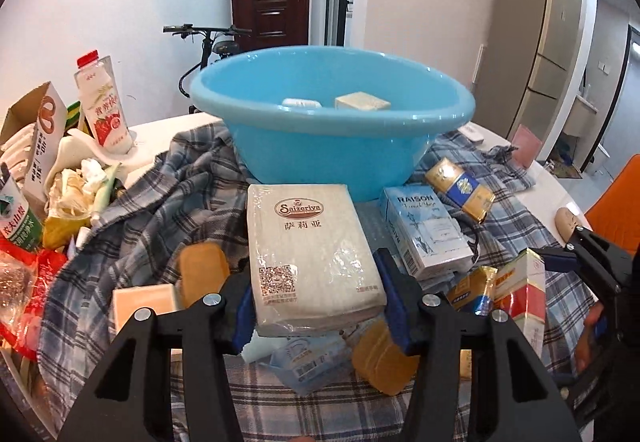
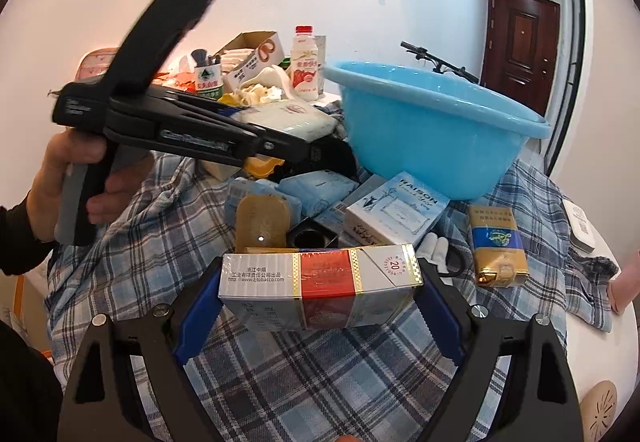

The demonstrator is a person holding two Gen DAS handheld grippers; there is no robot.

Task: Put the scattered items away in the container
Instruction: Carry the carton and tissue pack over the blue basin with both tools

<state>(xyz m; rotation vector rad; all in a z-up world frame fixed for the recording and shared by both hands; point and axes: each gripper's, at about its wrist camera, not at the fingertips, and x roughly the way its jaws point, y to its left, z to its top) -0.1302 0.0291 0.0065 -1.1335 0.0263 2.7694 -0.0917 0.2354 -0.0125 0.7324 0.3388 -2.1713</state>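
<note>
A pale blue basin (image 1: 320, 158) stands at the back of the plaid cloth, with a pale yellow box (image 1: 362, 101) and a white item inside. My left gripper (image 1: 320, 310) is shut on a white Saizeriya tissue pack (image 1: 312, 254), held just in front of the basin and above the clutter. In the right wrist view the same left gripper (image 2: 288, 150) shows from the side in a person's hand. My right gripper (image 2: 320, 306) is shut on a red and white cigarette carton (image 2: 320, 282), its blue pads (image 2: 196, 318) pressing both ends. The basin (image 2: 432, 150) lies ahead to the right.
On the plaid cloth (image 2: 320, 382) lie a light blue RAISON box (image 1: 428, 230), a gold and blue pack (image 1: 460, 190), amber blocks (image 1: 380, 358) and blue packets. A milk bottle (image 1: 104, 110), cardboard box and wrappers crowd the left. An orange chair (image 1: 616, 210) stands right.
</note>
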